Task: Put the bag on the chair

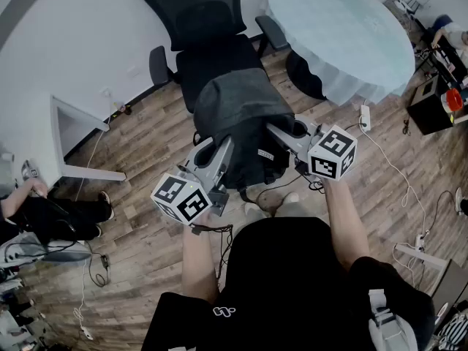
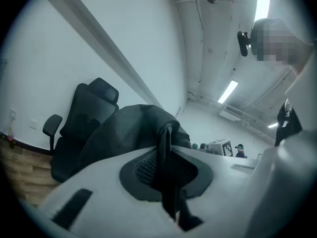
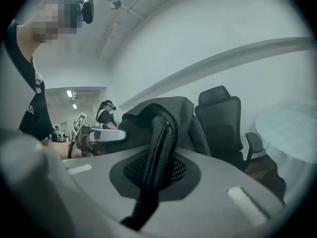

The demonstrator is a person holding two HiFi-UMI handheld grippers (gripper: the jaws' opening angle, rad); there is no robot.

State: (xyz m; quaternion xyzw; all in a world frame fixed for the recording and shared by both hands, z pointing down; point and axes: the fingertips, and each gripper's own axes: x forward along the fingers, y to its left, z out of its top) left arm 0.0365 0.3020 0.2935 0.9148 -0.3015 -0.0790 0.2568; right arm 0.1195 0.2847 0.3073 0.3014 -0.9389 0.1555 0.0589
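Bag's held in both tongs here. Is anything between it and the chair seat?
Nothing visible. The dark grey fabric bag hangs by its straps from the left tongs and right tongs, just before the black mesh office chair; the seat part in view is bare.

A round table [image 1: 344, 35] in pale cloth stands on the wood floor [image 1: 146, 148], a white power strip [image 1: 365, 117] and cable [image 1: 398, 172] beside it, a person [image 1: 55, 214] far left.
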